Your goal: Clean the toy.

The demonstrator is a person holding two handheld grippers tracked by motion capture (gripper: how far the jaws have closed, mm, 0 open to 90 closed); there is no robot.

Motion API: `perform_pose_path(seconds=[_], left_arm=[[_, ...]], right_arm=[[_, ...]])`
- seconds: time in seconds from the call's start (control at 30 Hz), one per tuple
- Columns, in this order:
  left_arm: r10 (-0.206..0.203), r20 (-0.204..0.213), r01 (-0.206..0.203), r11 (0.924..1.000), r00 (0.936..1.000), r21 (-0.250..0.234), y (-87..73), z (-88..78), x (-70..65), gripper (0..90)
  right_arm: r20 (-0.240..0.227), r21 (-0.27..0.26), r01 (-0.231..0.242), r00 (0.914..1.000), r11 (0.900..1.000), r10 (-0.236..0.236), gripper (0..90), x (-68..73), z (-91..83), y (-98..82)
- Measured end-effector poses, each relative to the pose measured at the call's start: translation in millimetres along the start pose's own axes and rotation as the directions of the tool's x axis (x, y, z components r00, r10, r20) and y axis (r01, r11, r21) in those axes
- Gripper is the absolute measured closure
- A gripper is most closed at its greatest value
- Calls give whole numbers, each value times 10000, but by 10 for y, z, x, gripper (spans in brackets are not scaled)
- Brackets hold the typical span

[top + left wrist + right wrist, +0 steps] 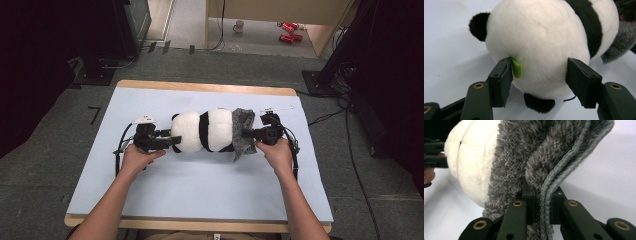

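Lying on its side across the middle of the pale blue table cover (200, 185), the plush panda (202, 131) stretches left to right, its white head toward the left edge and its black-banded body toward the right. A grey fluffy cloth (243, 134) wraps its right-hand end, the stitched hem hanging loose just past the plush. The right gripper (254, 134) comes in from the right edge, and in the right gripper view its jaws are clenched on a fold of that cloth (544, 170), the hem running straight down between them. The left gripper (169, 138) sits at the panda's head; in the left gripper view its jaws stand apart on either side of the white head (539, 47), released, with one pad just beside a small green tag (516, 68) and the other close against the fur on the far side. Each hand holds its gripper low over the cover, cables trailing back toward the near edge. Beyond the far edge, a mug (239, 26) and red cans (290, 31) lie on the floor, well apart from the table.
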State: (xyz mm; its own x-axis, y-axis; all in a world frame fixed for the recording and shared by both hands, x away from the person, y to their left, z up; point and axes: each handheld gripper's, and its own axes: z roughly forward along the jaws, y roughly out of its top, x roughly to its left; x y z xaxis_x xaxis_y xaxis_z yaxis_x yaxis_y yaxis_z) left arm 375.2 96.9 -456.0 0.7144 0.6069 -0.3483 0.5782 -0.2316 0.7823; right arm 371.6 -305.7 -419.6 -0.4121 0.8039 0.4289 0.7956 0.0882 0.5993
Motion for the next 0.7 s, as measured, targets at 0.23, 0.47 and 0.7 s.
perform_pose_path(seconds=[0.23,0.47,0.7], left_arm=[[230,193,-231,9997,9996,78,-41,-15,-2,363],[319,265,-311,9991,9991,-271,-65,201,-11,320],[618,-25,-619,9973,9981,-386,-46,266,-74,336]], right_arm=[[176,28,-138,9998,9999,137,803,-8,18,63],[298,-77,-468,9985,9989,470,802,-80,57,85],[546,-189,-733,9957,9971,743,802,-136,98,126]])
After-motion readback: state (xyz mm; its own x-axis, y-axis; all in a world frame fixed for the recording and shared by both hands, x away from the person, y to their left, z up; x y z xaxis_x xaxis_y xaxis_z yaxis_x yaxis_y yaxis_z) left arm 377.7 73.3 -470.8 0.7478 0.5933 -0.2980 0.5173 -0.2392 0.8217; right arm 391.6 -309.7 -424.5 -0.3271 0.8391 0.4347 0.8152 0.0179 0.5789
